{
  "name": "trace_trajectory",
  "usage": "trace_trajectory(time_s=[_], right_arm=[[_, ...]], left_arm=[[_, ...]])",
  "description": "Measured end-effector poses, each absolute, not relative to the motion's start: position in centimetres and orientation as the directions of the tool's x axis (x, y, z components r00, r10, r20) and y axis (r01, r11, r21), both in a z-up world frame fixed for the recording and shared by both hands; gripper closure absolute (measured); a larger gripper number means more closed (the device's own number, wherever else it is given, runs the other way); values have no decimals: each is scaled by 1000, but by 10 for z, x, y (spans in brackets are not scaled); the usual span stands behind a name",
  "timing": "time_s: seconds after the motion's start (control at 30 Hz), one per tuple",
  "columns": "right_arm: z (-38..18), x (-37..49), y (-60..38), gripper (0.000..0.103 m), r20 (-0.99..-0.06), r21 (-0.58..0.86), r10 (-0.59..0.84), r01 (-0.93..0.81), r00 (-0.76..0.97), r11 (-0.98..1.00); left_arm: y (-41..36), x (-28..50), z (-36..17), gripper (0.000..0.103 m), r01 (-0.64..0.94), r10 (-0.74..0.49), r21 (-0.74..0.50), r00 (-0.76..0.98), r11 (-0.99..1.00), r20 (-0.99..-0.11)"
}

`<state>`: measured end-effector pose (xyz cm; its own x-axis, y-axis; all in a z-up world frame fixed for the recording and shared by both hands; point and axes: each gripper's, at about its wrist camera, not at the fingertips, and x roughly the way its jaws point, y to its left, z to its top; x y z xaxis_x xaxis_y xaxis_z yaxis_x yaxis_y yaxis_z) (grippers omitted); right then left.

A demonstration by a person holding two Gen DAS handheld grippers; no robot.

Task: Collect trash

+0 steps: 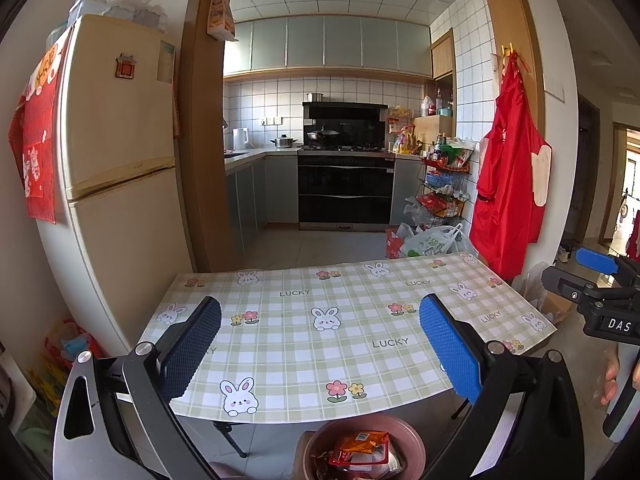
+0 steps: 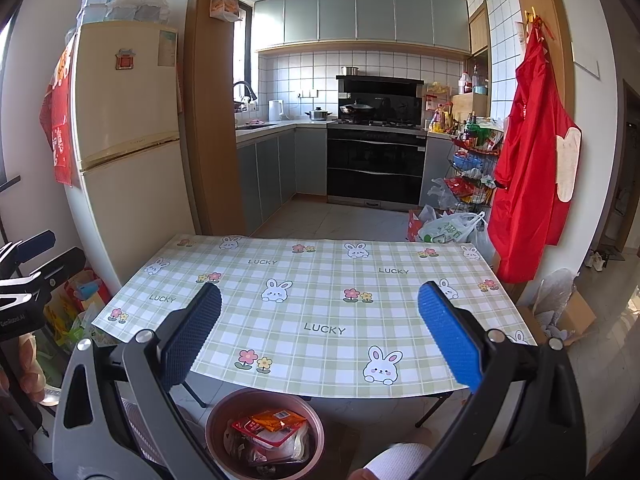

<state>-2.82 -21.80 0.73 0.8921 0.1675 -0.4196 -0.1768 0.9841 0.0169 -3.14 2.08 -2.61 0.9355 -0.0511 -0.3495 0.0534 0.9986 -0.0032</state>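
We're looking forward along the left tongs from just short of the desk's near edge, facing the kitchen doorway, with the right tongs poking in at the far right. Over on the right tongs, we sit beside that, same heading, the left tongs at the far left. We share the desk, the fridge, the red apron and the bin below.

L gripper – jaws wide, empty
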Motion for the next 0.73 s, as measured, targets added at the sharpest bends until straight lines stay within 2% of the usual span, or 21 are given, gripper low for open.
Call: trace_trajectory(time_s=[0.73], right_arm=[[9,-31,-224,6,-420,8,161,-174,893,985]], left_arm=[[22,-36,-23,6,63,-61,-7,935,998,-350]])
